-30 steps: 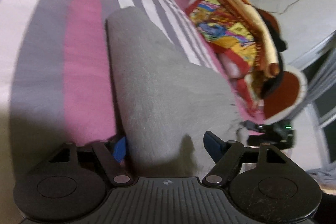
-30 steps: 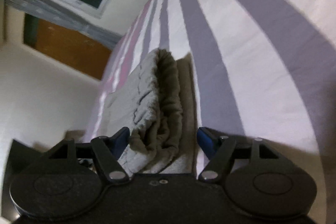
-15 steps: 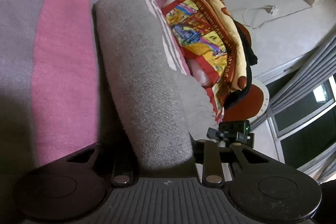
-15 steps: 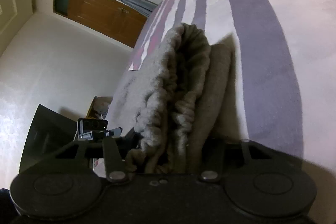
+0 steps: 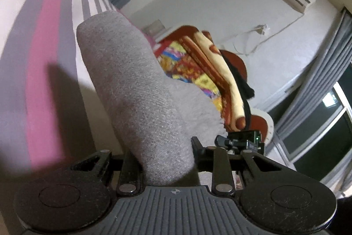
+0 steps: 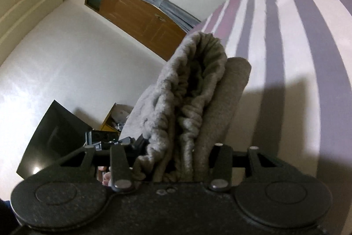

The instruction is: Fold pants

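Grey pants [image 5: 140, 98] are hiding both fingertips of the left hand-held gripper [image 5: 164, 158]; bunched fabric is likewise covering the right hand-held gripper [image 6: 173, 160].

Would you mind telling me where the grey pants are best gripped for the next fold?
Grip the grey pants at their two ends, coming straight in along the cloth: the gathered waistband bunches thick enough for the right claw to clamp, and the smooth rolled edge fills the left claw.

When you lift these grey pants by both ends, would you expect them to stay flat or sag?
The grey pants will probably sag: the fabric bunches in soft folds at the right hand-held gripper. They look thick and fuzzy, so unlikely to slip from the left hand-held gripper.
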{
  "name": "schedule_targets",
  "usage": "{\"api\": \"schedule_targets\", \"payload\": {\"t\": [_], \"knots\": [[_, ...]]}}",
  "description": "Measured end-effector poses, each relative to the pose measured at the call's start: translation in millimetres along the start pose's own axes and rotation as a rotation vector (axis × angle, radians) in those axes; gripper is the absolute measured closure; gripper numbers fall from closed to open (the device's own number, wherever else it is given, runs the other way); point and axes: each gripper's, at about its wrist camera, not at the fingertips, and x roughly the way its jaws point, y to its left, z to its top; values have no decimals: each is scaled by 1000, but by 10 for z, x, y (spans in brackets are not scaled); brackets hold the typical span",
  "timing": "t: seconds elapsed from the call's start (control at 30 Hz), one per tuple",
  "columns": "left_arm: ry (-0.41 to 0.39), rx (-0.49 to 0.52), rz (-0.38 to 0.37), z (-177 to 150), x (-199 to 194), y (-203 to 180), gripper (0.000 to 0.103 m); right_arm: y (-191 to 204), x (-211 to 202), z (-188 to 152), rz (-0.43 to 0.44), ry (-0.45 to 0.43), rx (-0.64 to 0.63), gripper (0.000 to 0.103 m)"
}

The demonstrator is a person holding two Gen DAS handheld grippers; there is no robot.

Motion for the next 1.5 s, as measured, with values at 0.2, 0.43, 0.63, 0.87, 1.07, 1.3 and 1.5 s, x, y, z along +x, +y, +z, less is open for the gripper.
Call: {"api": "schedule_targets", "payload": {"t": [0.2,0.43,0.63,0.87,1.07,1.3,1.5], "knots": [[-5,3,89,588,210,385,74,-286,359,475,-31,-15,36,57],[11,-162,376,628,402,1012,49,-939,623,343,-309,12,222,37],[96,-107,310,289,160,816,49,-798,284,52,-224,10,231,34],[36,-109,394,157,271,759,49,-921,215,-3,-328,-27,210,31],[12,38,569,61,221,374,39,-546,173,16,-440,-60,159,19],[-44,276,862,-238,-26,-641,6,142,-270,-232,-533,-85,-22,9],[-83,394,965,-660,-416,-1450,0,852,-692,-652,-556,-157,-101,0]]}}
